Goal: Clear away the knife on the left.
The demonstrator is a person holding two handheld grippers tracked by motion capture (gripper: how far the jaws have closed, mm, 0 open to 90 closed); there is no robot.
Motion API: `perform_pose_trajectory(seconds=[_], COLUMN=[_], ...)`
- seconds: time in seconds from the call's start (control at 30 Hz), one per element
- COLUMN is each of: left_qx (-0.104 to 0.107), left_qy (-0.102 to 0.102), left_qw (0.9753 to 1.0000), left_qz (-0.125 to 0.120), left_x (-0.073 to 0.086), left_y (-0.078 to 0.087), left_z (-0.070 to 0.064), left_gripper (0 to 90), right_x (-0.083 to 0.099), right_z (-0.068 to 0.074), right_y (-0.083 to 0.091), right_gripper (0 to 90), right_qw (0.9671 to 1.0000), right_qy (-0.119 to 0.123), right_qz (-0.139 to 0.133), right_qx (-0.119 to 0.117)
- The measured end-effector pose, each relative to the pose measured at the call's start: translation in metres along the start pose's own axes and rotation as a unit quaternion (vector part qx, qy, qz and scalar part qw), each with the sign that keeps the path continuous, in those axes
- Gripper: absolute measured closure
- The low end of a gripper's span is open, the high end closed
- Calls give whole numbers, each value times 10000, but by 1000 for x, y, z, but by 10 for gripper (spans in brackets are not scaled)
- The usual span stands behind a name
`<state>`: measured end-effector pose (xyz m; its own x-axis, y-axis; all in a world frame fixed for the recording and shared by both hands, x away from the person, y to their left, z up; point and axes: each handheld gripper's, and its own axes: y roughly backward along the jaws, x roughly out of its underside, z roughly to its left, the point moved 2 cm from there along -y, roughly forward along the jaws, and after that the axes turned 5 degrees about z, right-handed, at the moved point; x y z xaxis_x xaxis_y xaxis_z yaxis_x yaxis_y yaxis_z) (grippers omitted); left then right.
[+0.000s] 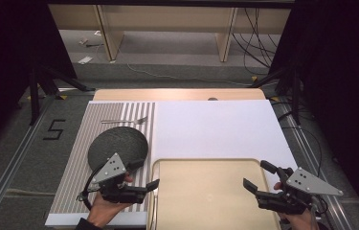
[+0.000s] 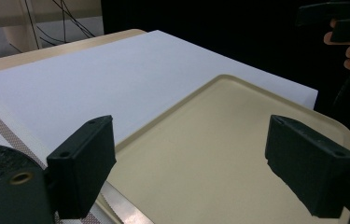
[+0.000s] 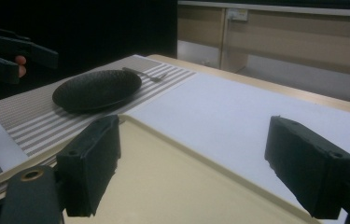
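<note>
Beige tray (image 1: 210,191), shallow, rimmed, bare; left gripper (image 1: 144,178) agape; right gripper (image 1: 258,176) agape

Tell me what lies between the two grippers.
In the high view, just the bare beige tray spans the stretch between the left gripper and the right gripper; nothing rests on it.

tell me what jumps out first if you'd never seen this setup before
The big beige tray at the near edge of the table draws the eye, with the left gripper and right gripper hovering open at its two sides. Next comes the dark round plate on the striped placemat to the left, with a fork lying just beyond it.
</note>
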<state>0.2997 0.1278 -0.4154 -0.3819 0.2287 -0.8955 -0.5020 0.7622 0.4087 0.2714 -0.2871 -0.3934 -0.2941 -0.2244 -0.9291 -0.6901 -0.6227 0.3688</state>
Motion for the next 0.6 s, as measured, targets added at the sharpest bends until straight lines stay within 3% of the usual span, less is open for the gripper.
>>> perform_pose_trajectory(seconds=[0.6], left_qx=[-2], left_qy=[-2], left_qw=[10000], left_qz=[44], left_x=[0], left_y=[-1], left_z=[0], left_gripper=[157], right_x=[0], right_z=[0], right_y=[0], right_gripper=[192], right_qw=[10000], right_qy=[2], right_qz=[-7], right_qx=[1])
